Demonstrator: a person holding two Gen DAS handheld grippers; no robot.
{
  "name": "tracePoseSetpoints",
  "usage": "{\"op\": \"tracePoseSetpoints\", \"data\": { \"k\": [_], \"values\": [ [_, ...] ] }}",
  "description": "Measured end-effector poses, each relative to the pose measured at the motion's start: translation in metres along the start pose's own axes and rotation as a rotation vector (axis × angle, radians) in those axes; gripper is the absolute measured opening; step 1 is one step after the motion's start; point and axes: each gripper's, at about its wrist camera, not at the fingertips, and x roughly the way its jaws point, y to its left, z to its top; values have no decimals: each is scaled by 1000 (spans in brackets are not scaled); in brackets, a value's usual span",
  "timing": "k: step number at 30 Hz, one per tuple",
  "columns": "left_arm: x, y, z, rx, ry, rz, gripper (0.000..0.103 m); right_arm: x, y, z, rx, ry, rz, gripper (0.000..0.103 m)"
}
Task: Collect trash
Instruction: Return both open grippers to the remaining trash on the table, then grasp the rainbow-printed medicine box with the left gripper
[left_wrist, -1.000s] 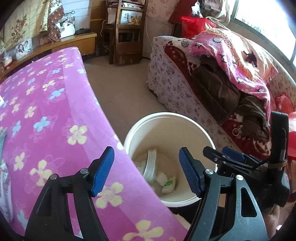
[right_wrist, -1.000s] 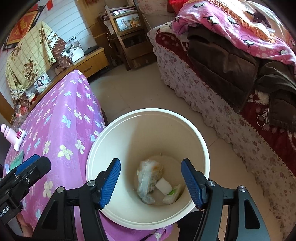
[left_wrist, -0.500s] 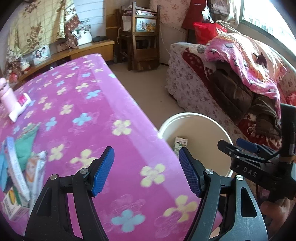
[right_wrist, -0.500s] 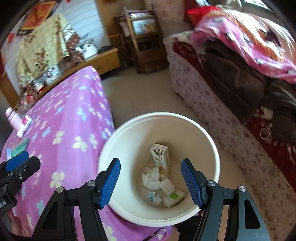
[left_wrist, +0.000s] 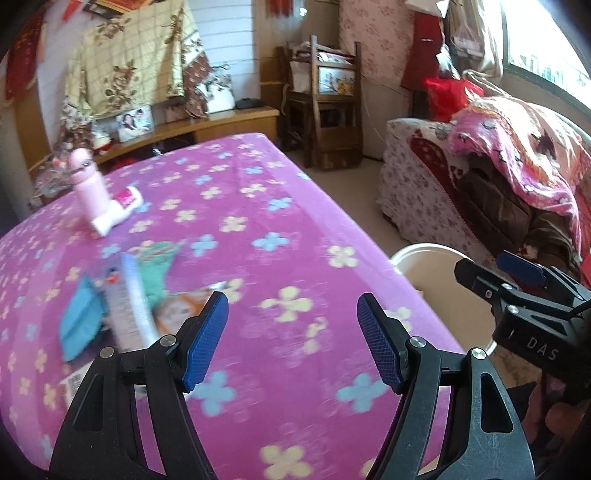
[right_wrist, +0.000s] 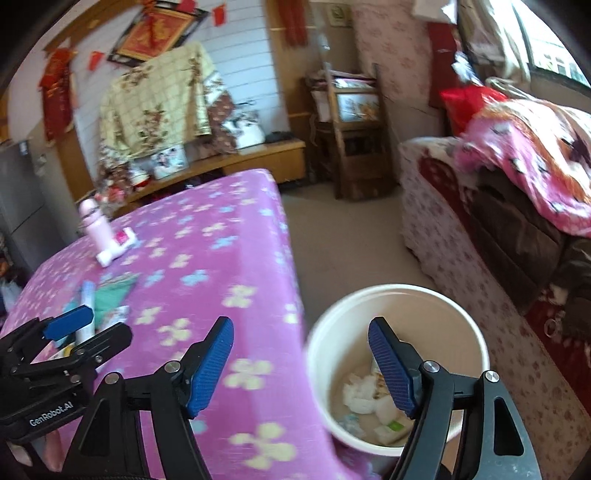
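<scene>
Meanwhile, left gripper (left_wrist: 291, 339) hangs wide, nothing between pads, over purple flowered tablecloth (left_wrist: 258, 229). Right gripper (right_wrist: 301, 369) opening, jaws empty, above table edge and cream bin (right_wrist: 476, 332). Bin on floor just beside table, holding tissues, small cartons. Blurred wrappers and packets (left_wrist: 125, 295) lie on cloth left of left gripper; pink bottle (left_wrist: 86, 181) farther back.

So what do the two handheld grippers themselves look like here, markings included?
Both the left gripper and the right gripper have black plastic frames, silver pivot screws and blue textured finger pads. White lettering shows: "GenRobot.AI" on the left body, "DAS" on the right. No sleeves are visible.
</scene>
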Motion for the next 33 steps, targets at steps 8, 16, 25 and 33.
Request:
{"op": "tracePoseSetpoints", "data": {
  "k": [8,16,25,33],
  "values": [
    [-26,52,-12,-53,-24,82,72,4,66,-2,-100,10,78,74],
    [-48,104,-28,-114,-44,159,72,6,114,0,-156,14,139,74],
    [-60,150,-47,-182,-27,198,72,14,163,-5,-223,51,201,74],
    [-63,186,-68,-242,12,182,72,23,192,-12,-260,96,237,74]
  ]
}}
